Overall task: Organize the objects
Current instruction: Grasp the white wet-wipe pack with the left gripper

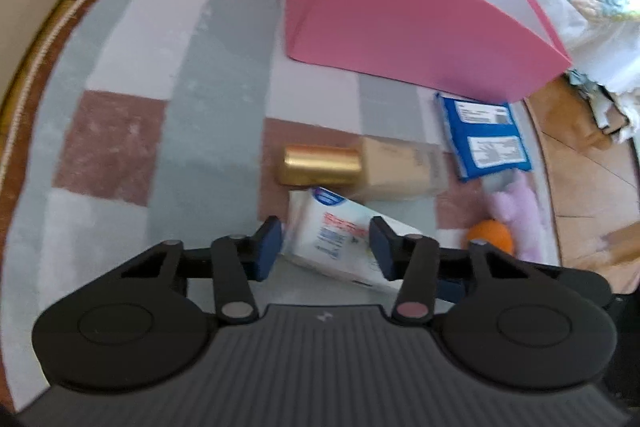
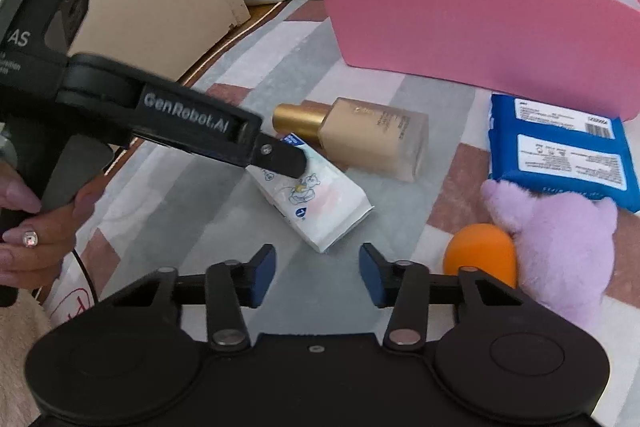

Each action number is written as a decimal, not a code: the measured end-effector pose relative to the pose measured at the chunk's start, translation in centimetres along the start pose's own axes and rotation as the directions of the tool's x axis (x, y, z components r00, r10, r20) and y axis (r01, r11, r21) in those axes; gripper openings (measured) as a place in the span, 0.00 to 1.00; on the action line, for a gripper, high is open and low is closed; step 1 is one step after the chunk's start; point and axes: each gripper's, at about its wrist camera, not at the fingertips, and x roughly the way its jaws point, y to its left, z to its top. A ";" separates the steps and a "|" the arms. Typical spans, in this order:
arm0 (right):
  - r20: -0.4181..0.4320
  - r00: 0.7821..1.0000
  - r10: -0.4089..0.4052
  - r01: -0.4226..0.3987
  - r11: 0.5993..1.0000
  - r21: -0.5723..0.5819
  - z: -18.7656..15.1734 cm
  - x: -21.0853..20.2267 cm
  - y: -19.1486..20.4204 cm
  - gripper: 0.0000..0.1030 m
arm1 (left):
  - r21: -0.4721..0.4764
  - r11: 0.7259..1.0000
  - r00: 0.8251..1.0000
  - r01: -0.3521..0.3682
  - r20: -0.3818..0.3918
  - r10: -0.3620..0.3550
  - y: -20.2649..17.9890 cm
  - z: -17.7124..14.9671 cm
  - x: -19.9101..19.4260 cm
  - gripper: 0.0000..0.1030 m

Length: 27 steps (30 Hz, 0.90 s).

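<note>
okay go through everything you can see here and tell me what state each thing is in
left gripper: open, fingers either side of the white tube
right gripper: open, empty
white tube: lying flat
foundation bottle: on its side, gold cap on
pink box: upright, open top
blue wipes pack: flat, label up

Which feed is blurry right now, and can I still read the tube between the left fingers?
Left wrist view: motion-smeared; white tube sits between the open left gripper, print unreadable. Right wrist view: sharp; tube, foundation bottle and pink box crisp, edges bent by fisheye.
</note>
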 end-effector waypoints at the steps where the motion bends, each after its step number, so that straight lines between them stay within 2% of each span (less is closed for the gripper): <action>1: 0.005 1.000 -0.002 0.002 1.000 -0.006 0.0 0.0 0.1 0.43 | 0.007 1.000 1.000 0.005 -0.009 -0.005 -0.3 -0.2 0.0 0.41; 6: 0.012 0.998 -0.056 0.056 0.997 -0.054 0.0 -0.4 0.6 0.43 | -0.067 0.996 0.996 0.056 -0.068 -0.061 -0.7 -1.9 -0.3 0.41; 9: 0.006 0.998 -0.062 0.063 0.995 -0.082 -0.4 -0.9 0.3 0.48 | -0.134 0.987 0.990 0.088 -0.099 -0.101 -0.4 -2.8 0.0 0.41; 14: 0.018 0.997 -0.078 0.080 0.989 -0.125 -1.3 -0.5 0.0 0.49 | -0.165 0.984 0.994 0.064 -0.077 -0.077 -0.5 -3.0 0.0 0.41; 20: 0.047 0.995 -0.089 0.096 0.983 -0.154 -1.4 -0.1 0.3 0.52 | -0.114 0.993 0.997 0.038 -0.061 -0.045 -1.3 -3.2 -0.2 0.40; 22: 0.046 0.995 -0.089 0.095 0.984 -0.151 -1.2 -0.3 0.5 0.52 | -0.122 0.992 0.996 0.041 -0.068 -0.049 -1.4 -3.4 -0.4 0.40; 27: 0.039 0.995 -0.087 0.093 0.981 -0.171 -0.7 -1.8 1.1 0.52 | -0.099 0.994 0.998 0.044 -0.048 -0.049 -2.8 -3.8 -2.6 0.40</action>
